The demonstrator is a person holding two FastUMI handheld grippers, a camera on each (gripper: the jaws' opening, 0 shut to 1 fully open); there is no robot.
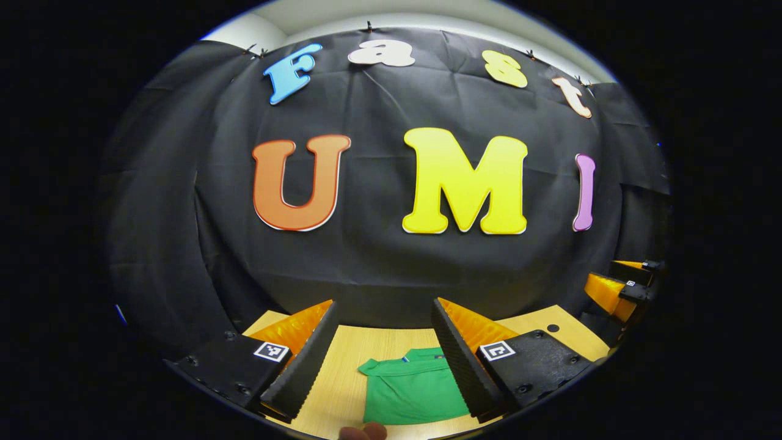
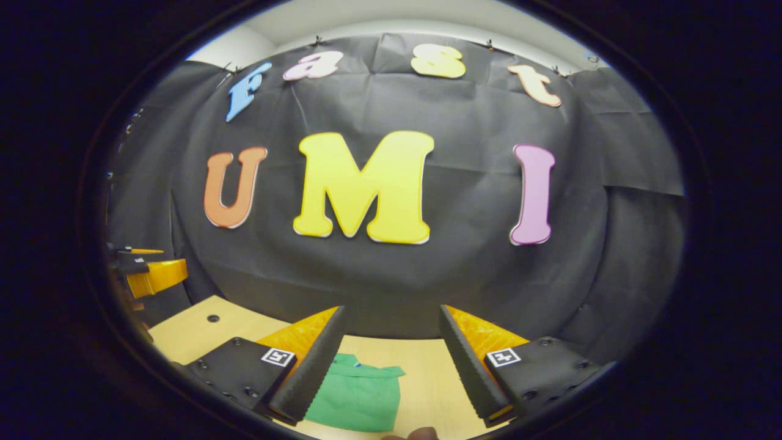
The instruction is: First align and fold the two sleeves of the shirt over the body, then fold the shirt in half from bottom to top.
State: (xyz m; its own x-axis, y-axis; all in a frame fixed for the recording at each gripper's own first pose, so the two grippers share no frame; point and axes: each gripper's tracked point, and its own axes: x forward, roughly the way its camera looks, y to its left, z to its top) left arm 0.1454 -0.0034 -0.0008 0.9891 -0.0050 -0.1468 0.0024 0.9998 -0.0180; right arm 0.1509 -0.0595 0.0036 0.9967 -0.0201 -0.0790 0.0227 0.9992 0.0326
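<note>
Green shirt (image 1: 412, 391) flat on wooden table (image 1: 348, 360), collar toward the booth wall.

Left gripper (image 1: 385, 360) and right gripper (image 2: 391, 363) raised above, jaws wide apart, gripping nothing.

Green shirt (image 1: 412, 391) of soft matt knit cloth, table (image 1: 348, 360) of smooth pale wood-grain laminate, gripper fingers (image 1: 305, 360) with ridged matt pads
</note>
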